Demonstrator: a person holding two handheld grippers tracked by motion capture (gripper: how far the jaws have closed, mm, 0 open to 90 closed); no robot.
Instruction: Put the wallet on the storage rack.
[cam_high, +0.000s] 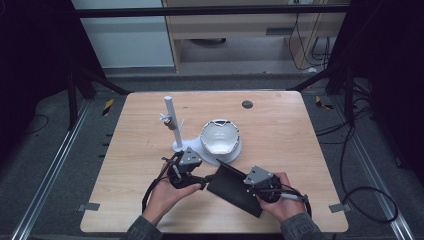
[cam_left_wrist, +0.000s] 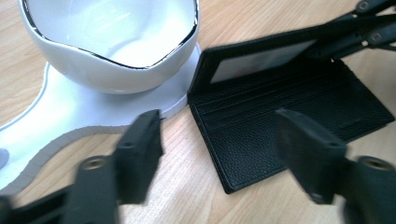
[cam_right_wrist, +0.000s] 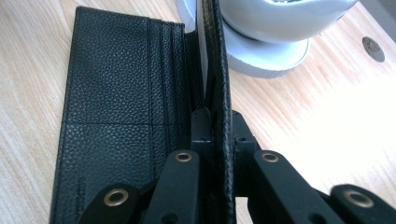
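A light wooden table (cam_high: 280, 130) stands on grey floor, with dark frame rails at both sides and a pale cabinet beyond the far edge. Near the table's middle a white base (cam_high: 186, 145) carries a post and a white bowl (cam_high: 220, 137). Just near of it lies an open black wallet (cam_high: 232, 187). The right gripper (cam_right_wrist: 217, 123) is clamped on the wallet's raised flap. The left gripper (cam_left_wrist: 217, 140), left of the wallet, has its jaws spread apart, gripping nothing.
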